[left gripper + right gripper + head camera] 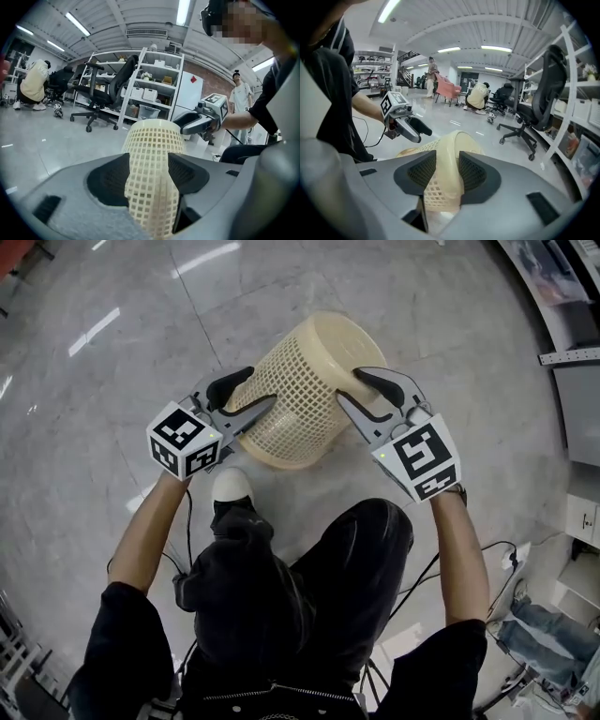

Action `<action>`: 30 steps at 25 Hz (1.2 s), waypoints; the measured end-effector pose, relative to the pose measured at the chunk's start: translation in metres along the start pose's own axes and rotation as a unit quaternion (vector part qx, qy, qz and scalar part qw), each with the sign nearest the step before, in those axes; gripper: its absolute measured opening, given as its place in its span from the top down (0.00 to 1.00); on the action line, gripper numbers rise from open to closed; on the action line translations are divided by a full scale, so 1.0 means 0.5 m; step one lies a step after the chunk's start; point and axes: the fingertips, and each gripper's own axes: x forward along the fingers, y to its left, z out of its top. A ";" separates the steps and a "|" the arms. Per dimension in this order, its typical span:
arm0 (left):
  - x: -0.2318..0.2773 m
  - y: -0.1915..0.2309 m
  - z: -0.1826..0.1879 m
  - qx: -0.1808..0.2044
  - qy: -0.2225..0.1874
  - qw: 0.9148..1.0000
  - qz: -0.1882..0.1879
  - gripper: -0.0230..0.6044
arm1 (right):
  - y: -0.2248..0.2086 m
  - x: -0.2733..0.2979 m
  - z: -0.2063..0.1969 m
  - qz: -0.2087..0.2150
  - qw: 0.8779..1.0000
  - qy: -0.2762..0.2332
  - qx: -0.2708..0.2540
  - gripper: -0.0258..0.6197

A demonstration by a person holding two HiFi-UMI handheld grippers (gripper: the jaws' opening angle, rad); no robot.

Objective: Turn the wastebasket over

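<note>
The left gripper (262, 386) and right gripper (349, 386) pinch opposite walls of the cream plastic lattice wastebasket (305, 381), probably light and springy.

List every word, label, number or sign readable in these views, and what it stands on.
Readable words or numbers: none.
Black-and-white marker cube on the left tongs, and the one on the right tongs: square patterns, no text.
Red sticker on the tall white cabinet: too small to read.
Beige plastic lattice wastebasket: no label visible.
</note>
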 end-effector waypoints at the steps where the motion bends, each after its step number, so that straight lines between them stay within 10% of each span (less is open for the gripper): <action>1: 0.004 -0.009 0.001 0.000 0.000 1.000 -0.003 0.57 | 0.014 0.006 0.007 0.003 1.000 -0.003 -0.015 0.72; 16: 0.004 -0.027 -0.043 0.000 0.009 1.000 -0.023 0.56 | 0.071 0.022 0.036 0.041 0.998 -0.034 -0.013 0.73; 21: 0.015 -0.028 -0.059 0.011 0.019 0.999 -0.027 0.56 | -0.084 -0.006 0.019 -0.063 0.985 -0.072 0.147 0.73; 30: 0.049 -0.017 -0.101 0.003 0.036 0.999 -0.027 0.56 | -0.157 0.029 -0.136 -0.115 0.971 0.022 0.210 0.77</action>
